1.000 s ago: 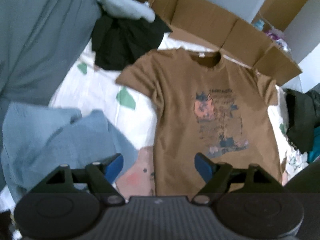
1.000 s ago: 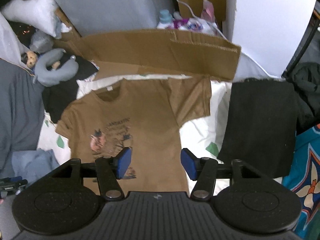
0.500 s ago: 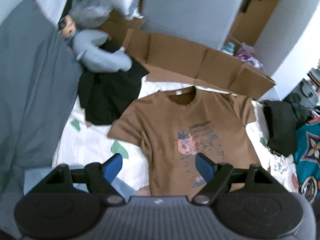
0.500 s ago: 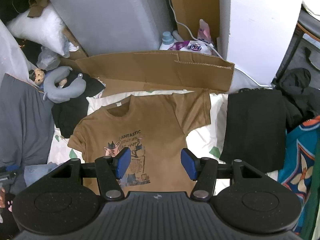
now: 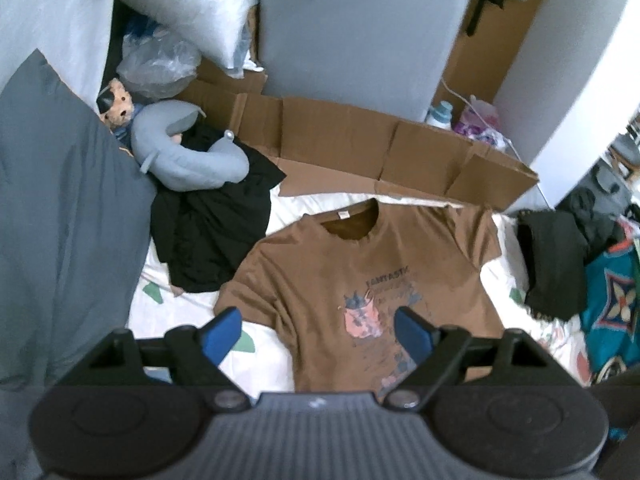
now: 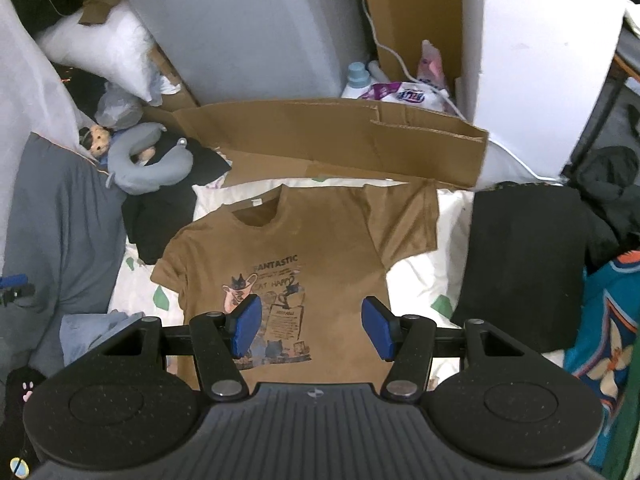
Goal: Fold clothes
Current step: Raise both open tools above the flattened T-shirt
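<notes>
A brown T-shirt (image 5: 360, 264) with a printed picture lies flat, face up, on a white patterned sheet (image 5: 256, 344), collar toward the far side. It also shows in the right wrist view (image 6: 320, 240). My left gripper (image 5: 318, 334) is open and empty, held high above the shirt's lower left part. My right gripper (image 6: 312, 326) is open and empty, held high above the shirt's lower middle. Neither gripper touches the cloth.
Flattened cardboard (image 6: 332, 136) stands behind the shirt. A black garment (image 5: 212, 232) and grey neck pillow (image 5: 188, 160) lie at left, a folded black garment (image 6: 520, 260) at right, a grey pillow (image 5: 60, 220) far left, light blue cloth (image 6: 92, 332) near left.
Both grippers have risen and pulled back from the shirt, so more of the room shows. Both stay open and empty.
</notes>
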Tool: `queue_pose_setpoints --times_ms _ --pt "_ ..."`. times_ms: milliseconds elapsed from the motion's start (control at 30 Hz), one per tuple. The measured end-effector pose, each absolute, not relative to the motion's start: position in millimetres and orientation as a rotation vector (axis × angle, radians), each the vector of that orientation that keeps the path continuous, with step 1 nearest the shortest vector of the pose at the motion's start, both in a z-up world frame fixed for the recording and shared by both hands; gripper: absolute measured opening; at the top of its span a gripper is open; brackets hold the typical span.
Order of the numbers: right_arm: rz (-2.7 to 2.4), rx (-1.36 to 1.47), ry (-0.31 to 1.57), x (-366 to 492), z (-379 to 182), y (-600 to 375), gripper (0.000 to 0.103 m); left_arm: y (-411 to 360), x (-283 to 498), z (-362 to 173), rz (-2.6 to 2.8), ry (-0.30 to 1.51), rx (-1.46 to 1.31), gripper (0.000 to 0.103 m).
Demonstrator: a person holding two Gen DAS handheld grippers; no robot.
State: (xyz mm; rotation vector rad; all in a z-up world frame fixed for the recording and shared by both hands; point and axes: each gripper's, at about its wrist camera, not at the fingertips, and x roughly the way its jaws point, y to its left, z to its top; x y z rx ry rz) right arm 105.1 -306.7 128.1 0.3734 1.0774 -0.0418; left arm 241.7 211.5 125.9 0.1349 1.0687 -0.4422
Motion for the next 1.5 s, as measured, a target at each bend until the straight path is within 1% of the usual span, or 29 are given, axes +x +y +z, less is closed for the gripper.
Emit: queue_pose_setpoints --times_ms 333,633,900,1067,1133,1267,1367,1433,1500 --pt "-0.036 0.425 1.08 138.1 69.5 -355.9 0.062 144.1 284.8 128.3 -0.401 1.087 0.079 0.085" --pt "-0.025 0.448 1.091 166.0 5.0 -411.9 0.062 70.9 321.3 97.6 -0.407 1.082 0.047 0.085" --pt "-0.004 0.493 1.062 189.2 -60.4 -445.6 0.061 6.5 337.1 39.8 -0.414 1.064 0.06 0.085" --pt "-0.037 0.559 1.002 194.2 -118.8 -455.9 0.06 -28.2 335.7 -11.3 -0.455 1.087 0.051 0.085" --pt "-0.052 0.576 0.967 193.8 -144.9 -457.1 0.056 -38.3 332.3 -31.8 -0.465 1.103 0.057 0.085" --pt "-0.088 0.605 0.896 191.4 -190.6 -456.2 0.055 -58.3 328.8 -67.5 -0.473 1.121 0.1 0.085" --pt "-0.119 0.602 0.862 193.1 -220.8 -456.2 0.055 -73.1 328.5 -88.4 -0.476 1.123 0.133 0.085" --pt "-0.139 0.615 0.841 194.9 -238.0 -456.9 0.051 -79.7 327.0 -99.1 -0.48 1.122 0.144 0.085" --pt "-0.157 0.631 0.817 197.0 -254.3 -457.5 0.051 -85.8 324.9 -109.3 -0.485 1.121 0.165 0.085"
